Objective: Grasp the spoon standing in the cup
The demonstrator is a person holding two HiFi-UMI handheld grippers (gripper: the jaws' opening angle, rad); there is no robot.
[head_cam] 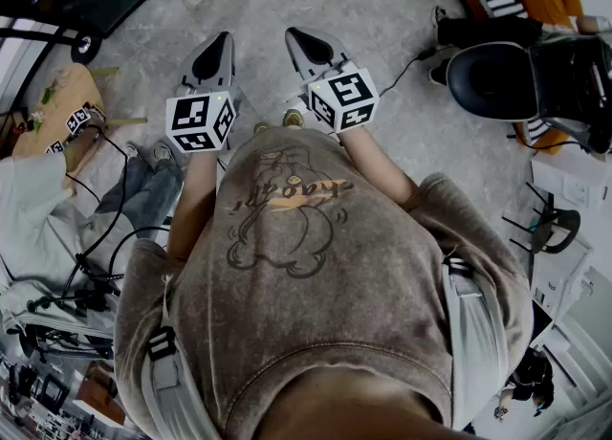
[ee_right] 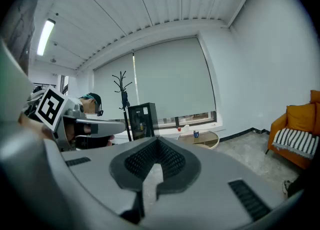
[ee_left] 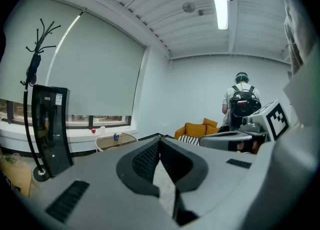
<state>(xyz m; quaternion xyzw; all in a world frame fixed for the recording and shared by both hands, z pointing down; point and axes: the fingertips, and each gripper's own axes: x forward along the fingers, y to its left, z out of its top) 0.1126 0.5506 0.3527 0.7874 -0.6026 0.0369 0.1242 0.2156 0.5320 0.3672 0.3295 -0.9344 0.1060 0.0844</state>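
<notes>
No spoon and no cup can be picked out with any certainty. The nearest candidate is a small blue container (ee_right: 196,134) on a low round table (ee_right: 207,141) by the far window, with a small red thing beside it. It is too small to tell whether it is a cup or whether anything stands in it. Both tools are well apart from that table, held side by side in front of the person's chest over bare floor, which looks like a resting carry and not a reach. The left gripper (head_cam: 220,46) has its jaws pressed together with nothing between them. The right gripper (head_cam: 301,44) is likewise closed and empty, its ribbed pads meeting at the tip. To the right stand a black chair (head_cam: 488,79) and an orange sofa (ee_right: 300,124) with a striped cushion.
</notes>
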